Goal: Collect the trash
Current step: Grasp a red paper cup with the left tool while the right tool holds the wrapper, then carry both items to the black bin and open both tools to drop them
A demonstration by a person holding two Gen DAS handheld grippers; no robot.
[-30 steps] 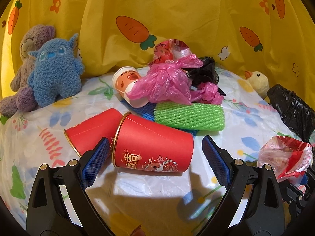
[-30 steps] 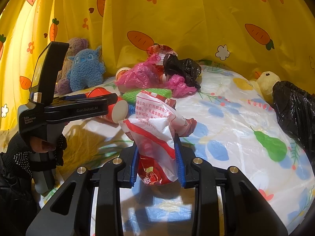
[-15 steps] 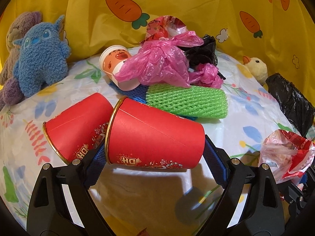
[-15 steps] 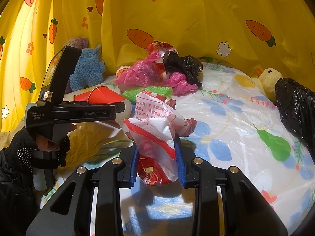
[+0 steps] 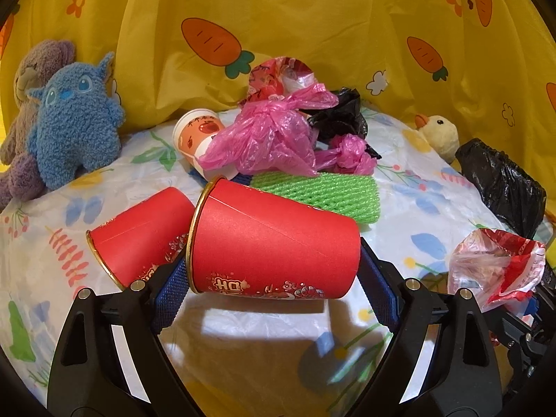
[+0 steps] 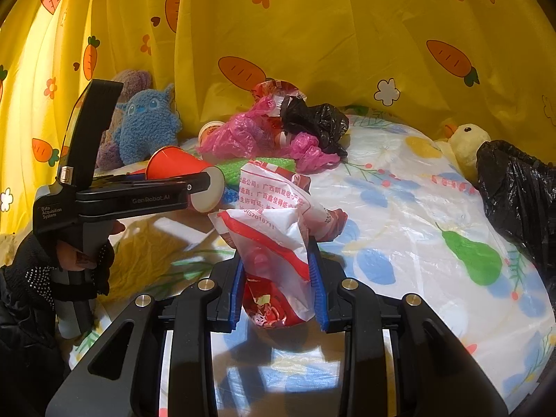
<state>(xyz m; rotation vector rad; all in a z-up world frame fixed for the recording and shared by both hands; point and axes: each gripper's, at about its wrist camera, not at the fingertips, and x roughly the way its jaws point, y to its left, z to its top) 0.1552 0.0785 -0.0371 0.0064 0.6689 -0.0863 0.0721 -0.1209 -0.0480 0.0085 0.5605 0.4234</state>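
A red paper cup (image 5: 274, 239) lies on its side across my left gripper (image 5: 272, 260). The blue pads (image 5: 170, 292) press on its gold rim and on its base, so the gripper is shut on the cup lengthwise. A second red cup (image 5: 139, 232) lies against it on the left. In the right wrist view, a gloved hand holds the left gripper (image 6: 205, 189) with the red cup (image 6: 170, 165) at its tip. My right gripper (image 6: 276, 253) is shut on a crumpled white and red wrapper (image 6: 271, 229), which also shows in the left wrist view (image 5: 497, 267).
Behind the cups is a heap: a pink plastic bag (image 5: 264, 139), green foam net (image 5: 319, 191), small black bag (image 5: 340, 118) and printed paper cup (image 5: 198, 132). A large black trash bag (image 6: 514, 187) stands at the right. A blue plush (image 5: 73, 121) and a duck toy (image 5: 438, 132) sit by the yellow curtain.
My left gripper moved forward around the near red cup and its jaws narrowed onto the cup's two ends. The right gripper kept still with the wrapper.
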